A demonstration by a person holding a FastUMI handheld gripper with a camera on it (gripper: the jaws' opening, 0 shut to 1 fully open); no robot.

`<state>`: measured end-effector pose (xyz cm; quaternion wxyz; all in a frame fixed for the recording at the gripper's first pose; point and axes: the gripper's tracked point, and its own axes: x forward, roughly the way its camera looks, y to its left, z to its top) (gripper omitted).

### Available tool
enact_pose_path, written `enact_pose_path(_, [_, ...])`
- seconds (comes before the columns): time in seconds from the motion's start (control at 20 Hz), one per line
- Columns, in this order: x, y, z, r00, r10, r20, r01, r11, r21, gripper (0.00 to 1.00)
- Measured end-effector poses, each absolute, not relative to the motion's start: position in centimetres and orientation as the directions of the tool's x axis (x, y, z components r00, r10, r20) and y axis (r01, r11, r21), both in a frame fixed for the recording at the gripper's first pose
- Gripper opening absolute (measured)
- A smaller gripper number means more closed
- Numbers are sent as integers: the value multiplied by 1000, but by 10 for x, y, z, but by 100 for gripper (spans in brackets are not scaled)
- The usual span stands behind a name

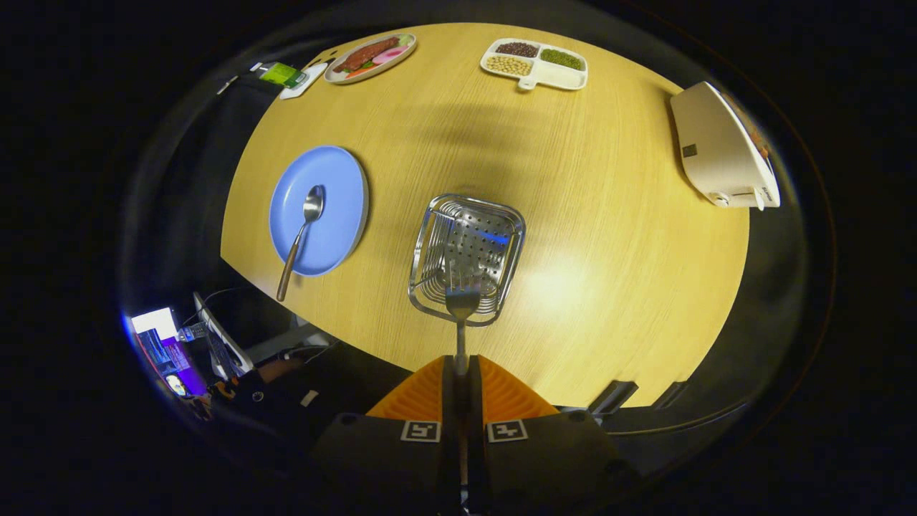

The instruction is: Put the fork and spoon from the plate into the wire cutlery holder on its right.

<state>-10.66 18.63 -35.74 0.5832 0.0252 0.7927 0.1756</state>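
Note:
My gripper [460, 373] is shut on the handle of a metal fork [462, 301]. The fork points straight ahead, and its tines hang over the near rim of the wire cutlery holder [430, 236], high above the wooden table [587, 236]. The holder is a shiny rectangular basket with a perforated floor. To its left lies a blue plate [337, 179]. On the plate rests a spoon [301, 236], its bowl on the plate and its brown handle sticking out over the near rim and the table edge.
At the far side stand an oval dish of food [371, 56] and a white divided tray of beans [534, 63]. A white appliance [723, 154] sits at the table's right edge. Screens and cables [193, 344] lie below the table's left edge.

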Motion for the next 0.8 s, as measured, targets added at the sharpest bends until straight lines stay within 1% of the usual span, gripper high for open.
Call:
enact_pose_path(0.1, [-103, 188, -364, -389, 216, -895, -180, 935, 304, 9])
enact_pose_path(0.3, [-91, 182, -380, -481, 122, -868, -212, 945, 251, 9])
enact_pose_path(0.45, [-88, 185, -386, -532, 111, -840, -194, 949, 249, 9])
enact_pose_path(0.65, [-77, 191, -390, -531, 128, -838, -166, 954, 251, 13])
enact_pose_path(0.8, [-65, 191, -391, -489, 153, -859, -153, 954, 257, 12])
